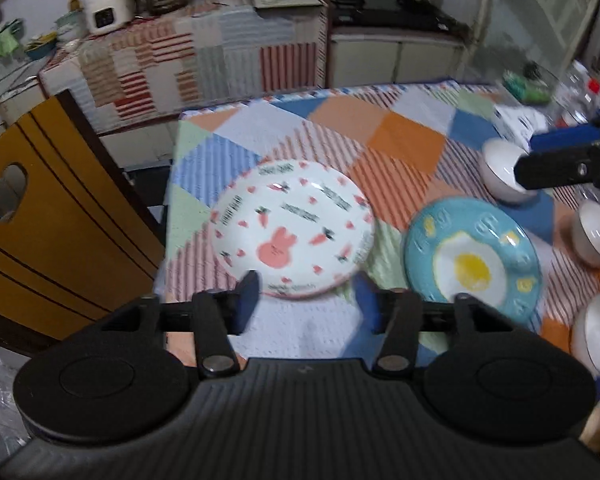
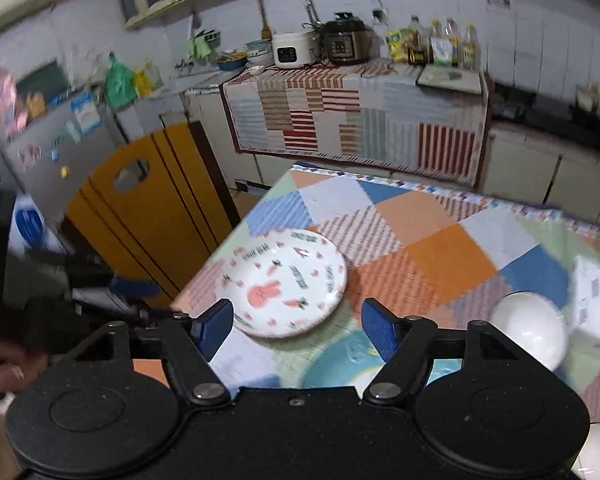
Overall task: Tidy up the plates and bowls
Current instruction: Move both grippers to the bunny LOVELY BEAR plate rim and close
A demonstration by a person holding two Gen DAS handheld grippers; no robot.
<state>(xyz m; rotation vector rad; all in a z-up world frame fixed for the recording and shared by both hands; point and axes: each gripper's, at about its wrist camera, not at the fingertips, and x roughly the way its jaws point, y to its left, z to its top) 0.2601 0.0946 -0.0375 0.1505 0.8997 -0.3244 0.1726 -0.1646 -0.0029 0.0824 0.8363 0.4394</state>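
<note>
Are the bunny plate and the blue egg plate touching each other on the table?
Apart. The left wrist view shows a strip of tablecloth between the bunny plate and the blue egg plate, with neither rim overlapping the other.

Tablecloth (image 1: 404, 140) looked like textured, matt patchwork cloth. Rabbit plate (image 1: 292, 236) at 9 o'clock of the egg plate (image 1: 472, 256): both glossy glazed ceramic. White bowls (image 1: 500, 172) at 3 o'clock, shiny ceramic. Left gripper (image 1: 306, 300) body matt ribbed black plastic, pads (image 1: 248, 292) blue. Chair back (image 1: 52, 216) smooth varnished wood
</note>
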